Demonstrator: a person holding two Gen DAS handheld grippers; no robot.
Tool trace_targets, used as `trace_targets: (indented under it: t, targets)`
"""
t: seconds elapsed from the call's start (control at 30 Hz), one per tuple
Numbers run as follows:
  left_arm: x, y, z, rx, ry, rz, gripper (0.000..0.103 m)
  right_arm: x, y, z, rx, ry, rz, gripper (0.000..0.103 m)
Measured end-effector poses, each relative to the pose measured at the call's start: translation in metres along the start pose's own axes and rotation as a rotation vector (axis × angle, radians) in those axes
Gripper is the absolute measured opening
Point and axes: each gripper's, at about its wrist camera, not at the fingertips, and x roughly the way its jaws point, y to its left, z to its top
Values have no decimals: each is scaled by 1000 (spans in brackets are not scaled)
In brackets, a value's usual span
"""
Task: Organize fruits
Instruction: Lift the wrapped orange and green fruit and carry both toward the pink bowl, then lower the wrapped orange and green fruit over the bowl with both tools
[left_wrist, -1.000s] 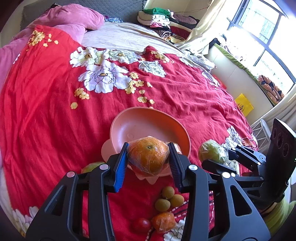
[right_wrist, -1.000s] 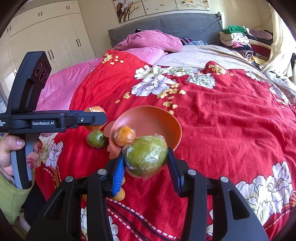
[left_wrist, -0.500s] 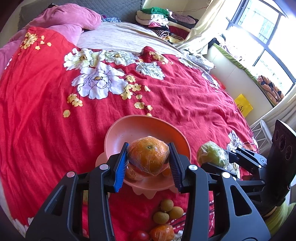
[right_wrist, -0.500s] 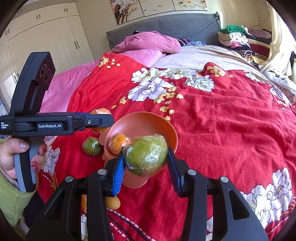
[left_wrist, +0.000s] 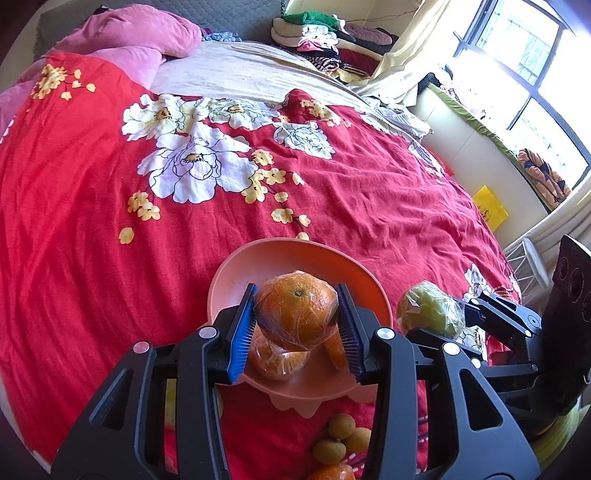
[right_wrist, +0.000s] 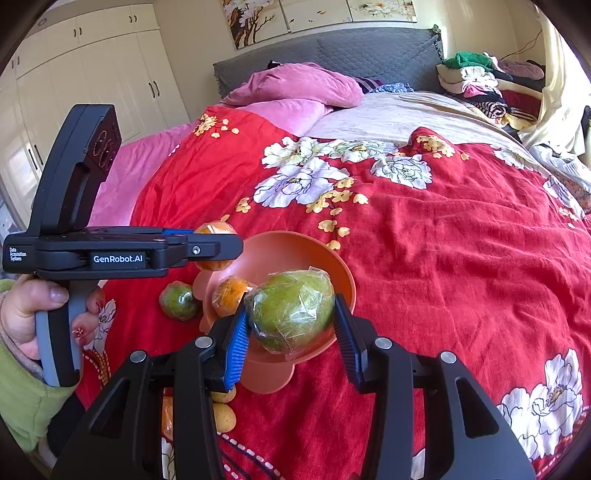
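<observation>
A pink-orange bowl (left_wrist: 280, 254) (right_wrist: 295, 247) sits on the red flowered bedspread. My left gripper (left_wrist: 295, 325) is shut on a plastic-wrapped orange (left_wrist: 295, 317) and holds it over the bowl's near side; the orange also shows in the right wrist view (right_wrist: 214, 230). A second wrapped orange (left_wrist: 273, 360) (right_wrist: 231, 295) lies in the bowl. My right gripper (right_wrist: 291, 321) is shut on a wrapped green fruit (right_wrist: 291, 310) (left_wrist: 430, 310), held above the bowl's right edge.
A green fruit (right_wrist: 179, 301) lies on the bedspread left of the bowl. Several small tan fruits (left_wrist: 341, 437) and an orange (left_wrist: 332, 472) lie in front of it. Pink pillows (right_wrist: 295, 85) and piled clothes (right_wrist: 484, 85) are at the bed's far end.
Both grippers have moved forward with their fruits. The orange is now over the bowl's inside and the green fruit has closed in on the bowl's rim.
</observation>
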Motion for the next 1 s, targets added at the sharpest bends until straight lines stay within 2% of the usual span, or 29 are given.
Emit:
trace_targets:
  t: [1.0]
  targets:
    - [55, 10, 6, 9, 93, 20, 34, 38, -10, 3, -14, 64, -14, 41]
